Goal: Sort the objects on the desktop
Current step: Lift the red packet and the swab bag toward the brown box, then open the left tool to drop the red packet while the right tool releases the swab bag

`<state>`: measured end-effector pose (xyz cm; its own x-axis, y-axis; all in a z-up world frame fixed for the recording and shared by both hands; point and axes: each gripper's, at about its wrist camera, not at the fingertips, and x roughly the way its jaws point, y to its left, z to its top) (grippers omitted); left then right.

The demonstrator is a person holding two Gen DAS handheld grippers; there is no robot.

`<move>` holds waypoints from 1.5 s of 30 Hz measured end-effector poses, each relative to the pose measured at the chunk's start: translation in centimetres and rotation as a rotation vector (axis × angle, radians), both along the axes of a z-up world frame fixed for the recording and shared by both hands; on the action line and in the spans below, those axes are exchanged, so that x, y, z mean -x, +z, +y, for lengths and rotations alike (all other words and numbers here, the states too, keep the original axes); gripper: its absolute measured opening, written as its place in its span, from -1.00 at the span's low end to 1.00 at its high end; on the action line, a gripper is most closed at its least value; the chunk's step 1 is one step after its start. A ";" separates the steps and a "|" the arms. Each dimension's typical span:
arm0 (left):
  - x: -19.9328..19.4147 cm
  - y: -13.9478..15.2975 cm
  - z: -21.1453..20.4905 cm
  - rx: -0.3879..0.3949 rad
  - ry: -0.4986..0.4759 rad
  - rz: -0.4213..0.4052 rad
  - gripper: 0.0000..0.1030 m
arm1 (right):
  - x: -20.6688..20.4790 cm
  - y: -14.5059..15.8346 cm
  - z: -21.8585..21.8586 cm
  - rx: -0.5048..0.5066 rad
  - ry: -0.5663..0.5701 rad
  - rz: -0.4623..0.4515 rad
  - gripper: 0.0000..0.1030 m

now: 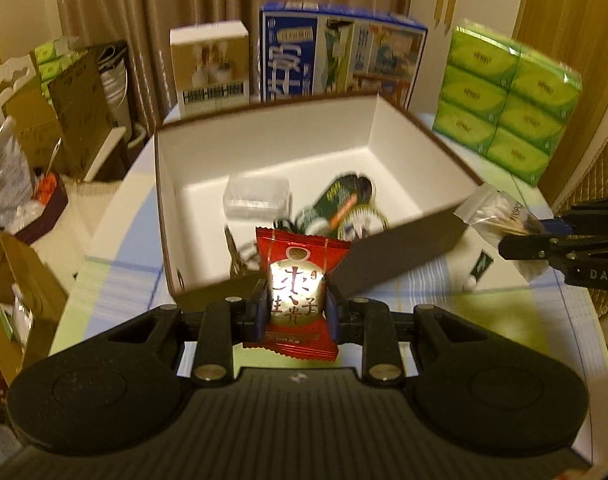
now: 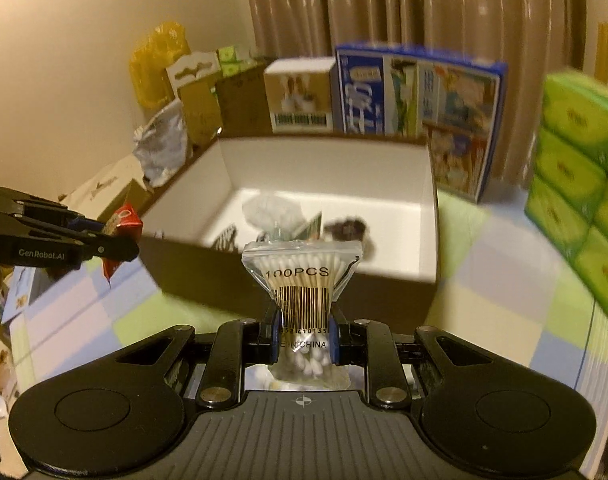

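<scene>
My left gripper (image 1: 297, 312) is shut on a red snack packet (image 1: 298, 292) and holds it just before the near wall of an open brown box with a white inside (image 1: 403, 240). My right gripper (image 2: 304, 334) is shut on a clear bag of cotton swabs (image 2: 302, 280), also just short of the box (image 2: 383, 288). The swab bag shows at the right in the left wrist view (image 1: 491, 210). The packet shows at the left in the right wrist view (image 2: 122, 220). Inside the box lie a clear plastic case (image 1: 258, 196), a green packet (image 1: 339, 200) and some dark small items.
Behind the box stand a white carton (image 1: 210, 68) and a blue carton (image 1: 339, 60). A stack of green tissue packs (image 1: 507, 96) is at the right. Boxes and bags crowd the left side beyond the table (image 1: 56, 112). The table has a checked cloth (image 2: 503, 280).
</scene>
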<state>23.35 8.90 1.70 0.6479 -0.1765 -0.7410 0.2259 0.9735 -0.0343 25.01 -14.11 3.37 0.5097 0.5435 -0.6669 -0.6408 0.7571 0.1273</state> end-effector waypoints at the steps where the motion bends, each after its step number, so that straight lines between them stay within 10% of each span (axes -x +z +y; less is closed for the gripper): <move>1: -0.6 0.3 0.1 0.004 -0.001 -0.005 -0.54 | -0.5 0.2 0.3 -0.001 0.001 -0.008 -0.62; 15: -10.6 0.3 -0.4 0.034 -0.062 0.026 -0.54 | -10.5 -0.3 5.1 0.003 -0.110 0.030 -0.62; 45: -26.7 -9.5 -5.0 0.020 -0.059 0.187 -0.53 | -21.9 -7.7 9.7 0.166 -0.167 0.099 -0.62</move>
<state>50.04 3.88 -7.77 0.4873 -0.2257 -0.8436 0.2704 0.9575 -0.1000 46.93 -4.44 -4.29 0.5113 0.3363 -0.7909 -0.4956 0.8672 0.0483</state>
